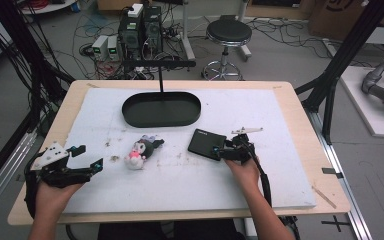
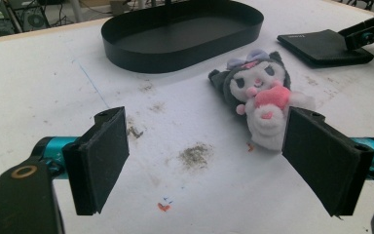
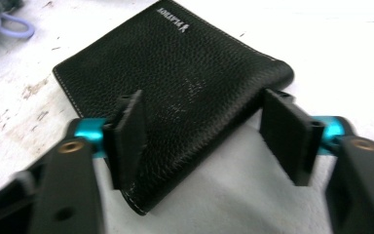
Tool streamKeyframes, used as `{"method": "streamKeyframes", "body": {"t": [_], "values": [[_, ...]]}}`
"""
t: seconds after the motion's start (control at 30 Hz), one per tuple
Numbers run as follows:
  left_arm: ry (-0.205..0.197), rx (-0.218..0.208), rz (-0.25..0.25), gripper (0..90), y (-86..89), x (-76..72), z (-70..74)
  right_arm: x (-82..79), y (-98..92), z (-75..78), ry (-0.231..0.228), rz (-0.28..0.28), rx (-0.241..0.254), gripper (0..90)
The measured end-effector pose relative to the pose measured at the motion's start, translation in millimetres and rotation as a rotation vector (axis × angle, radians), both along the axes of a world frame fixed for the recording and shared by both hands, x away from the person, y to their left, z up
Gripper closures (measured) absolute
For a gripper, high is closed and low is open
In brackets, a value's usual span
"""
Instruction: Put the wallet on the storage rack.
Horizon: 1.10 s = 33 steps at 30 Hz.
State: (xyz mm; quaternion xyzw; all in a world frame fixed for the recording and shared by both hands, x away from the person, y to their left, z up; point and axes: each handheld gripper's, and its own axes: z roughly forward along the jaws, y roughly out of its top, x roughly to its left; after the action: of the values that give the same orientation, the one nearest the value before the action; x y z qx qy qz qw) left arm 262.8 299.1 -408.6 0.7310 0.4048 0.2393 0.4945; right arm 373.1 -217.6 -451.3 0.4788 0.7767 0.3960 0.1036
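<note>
Two grippers work over the white board: the right gripper is at the wallet, the left gripper sits near the board's left edge. The wallet lies flat on the board, right of the plush and in front of the tray.

In the right gripper view the wallet's near corner reaches in between the two jaws. One pad stands on or against the leather; the other pad stands just off the wallet's folded edge, with a strip of white board showing between. So the jaws bracket one corner of the wallet and are partly closed, but are not clamped on it. The wallet rests on the board, its stamped end pointing away from the gripper.

In the left gripper view the jaws stand wide apart with nothing between them, pads over bare, stained board. The plush lies just beyond the right-hand pad, the tray farther off, and the wallet with the right gripper on it at upper right.
</note>
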Motion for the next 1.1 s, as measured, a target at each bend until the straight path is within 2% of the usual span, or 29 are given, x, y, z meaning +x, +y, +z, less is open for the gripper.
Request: {"method": "streamKeyframes", "body": {"t": [0.13, 0.33, 0.53, 0.6, 0.83, 0.9, 1.1], "values": [[0.01, 0.008, 0.008, 17.1, 0.0, 0.6, -2.0, 1.2, -2.2, -0.3, 0.004, -0.016, 0.023, 54.3], [0.015, 0.01, 0.013, 17.1, 1.7, -0.1, -2.4, -2.3, 3.6, 1.9, -0.041, -0.026, -0.014, 70.3], [0.018, 0.007, 0.014, 17.1, 3.0, 0.4, -3.2, -4.1, 4.3, 3.8, -0.059, -0.025, -0.018, 83.1], [0.019, 0.01, 0.014, 17.1, 2.9, 0.6, -3.4, -3.9, 3.7, 3.8, -0.056, -0.025, -0.01, 84.3], [0.023, 0.006, 0.015, 17.1, 3.9, 0.7, -3.7, -1.0, -2.3, 3.1, -0.026, -0.029, 0.061, 86.0], [0.02, 0.001, 0.016, 17.1, 4.6, 0.1, -2.8, -0.9, -5.8, 6.3, -0.035, -0.022, 0.1, 86.3], [0.012, -0.013, 0.022, 17.1, 5.2, -1.2, -0.8, -2.3, -9.7, 21.0, -0.057, -0.013, 0.132, 86.5]]}}
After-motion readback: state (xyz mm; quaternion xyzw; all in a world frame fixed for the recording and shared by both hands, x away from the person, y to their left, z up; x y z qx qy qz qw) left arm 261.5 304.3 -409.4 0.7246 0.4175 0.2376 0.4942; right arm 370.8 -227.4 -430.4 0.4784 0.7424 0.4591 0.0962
